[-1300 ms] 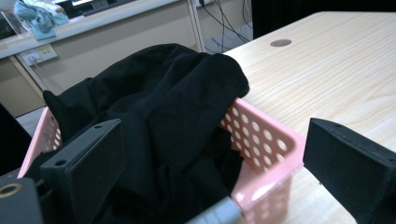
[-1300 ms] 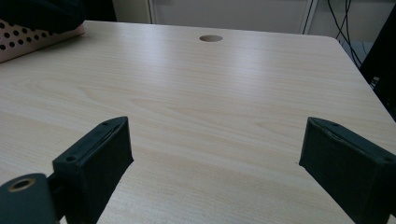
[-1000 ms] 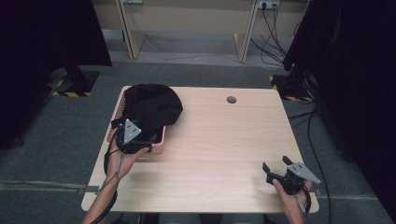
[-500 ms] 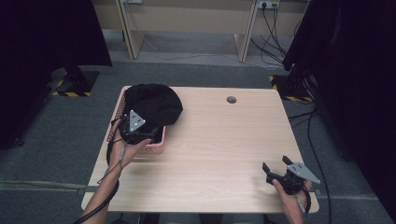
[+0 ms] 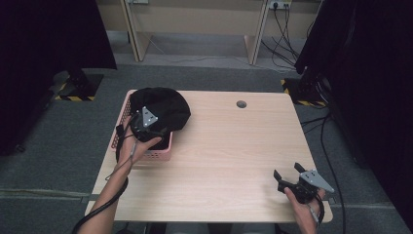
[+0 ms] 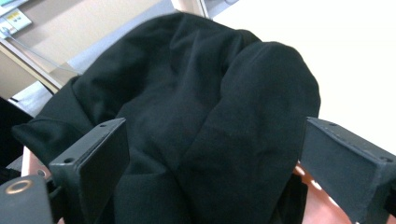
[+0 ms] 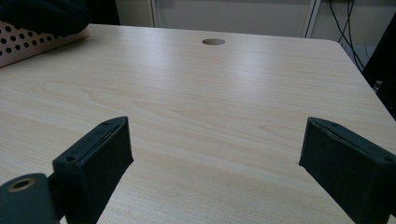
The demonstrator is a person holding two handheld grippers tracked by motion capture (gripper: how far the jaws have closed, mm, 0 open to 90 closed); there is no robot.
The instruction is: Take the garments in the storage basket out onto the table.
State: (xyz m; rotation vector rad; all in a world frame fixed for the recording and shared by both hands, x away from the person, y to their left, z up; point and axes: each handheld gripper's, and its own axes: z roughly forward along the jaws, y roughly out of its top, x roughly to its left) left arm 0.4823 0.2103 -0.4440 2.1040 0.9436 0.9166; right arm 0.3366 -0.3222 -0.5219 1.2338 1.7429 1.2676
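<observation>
Left gripper (image 5: 146,127) hangs over the near part of the pink perforated basket (image 5: 146,155) at the table's (image 5: 229,161) left edge, jaws spread wide on either side of the black garment (image 6: 196,116), nothing pinched. The garment lies heaped in the basket, spilling over its rim. Right gripper (image 5: 288,176) sits at the table's near right corner, jaws spread, holding nothing, well apart from the basket.

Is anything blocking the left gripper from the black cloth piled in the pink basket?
Nothing visible does. The left gripper is right over the black cloth heaped in the pink basket, with its jaws open on either side of a fold and no other object between them.
</observation>
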